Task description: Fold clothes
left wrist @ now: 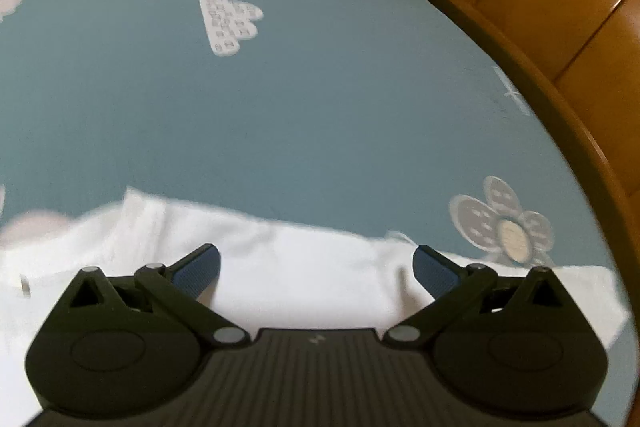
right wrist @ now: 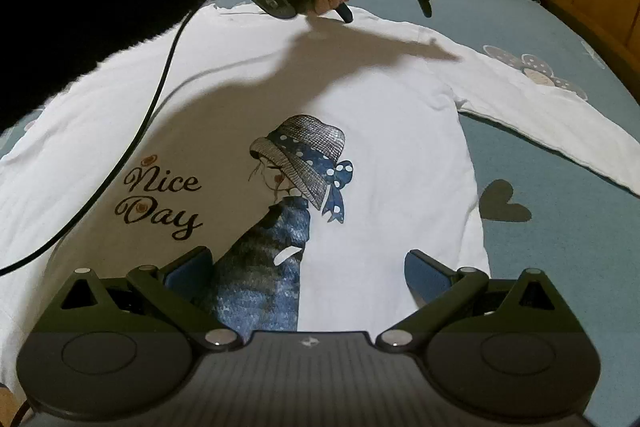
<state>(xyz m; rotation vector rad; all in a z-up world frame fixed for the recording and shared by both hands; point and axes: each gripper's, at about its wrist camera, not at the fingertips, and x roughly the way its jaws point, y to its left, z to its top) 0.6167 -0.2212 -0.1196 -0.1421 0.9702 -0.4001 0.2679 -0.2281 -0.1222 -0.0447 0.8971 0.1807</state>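
lying flat and print-side up on the blue bedsheet [right wrist: 560, 267], the white long-sleeved top [right wrist: 380, 99] spreads ahead of the right gripper [right wrist: 308, 267], whose fingers stand apart over the hem. the left gripper [left wrist: 316, 267], also spread and holding nothing, hovers above the shoulder edge. the top looks light, soft and limp, so it will likely sag and crease; a pinch at a seam, such as the cuff of the outstretched sleeve [right wrist: 560, 115], should hold best.
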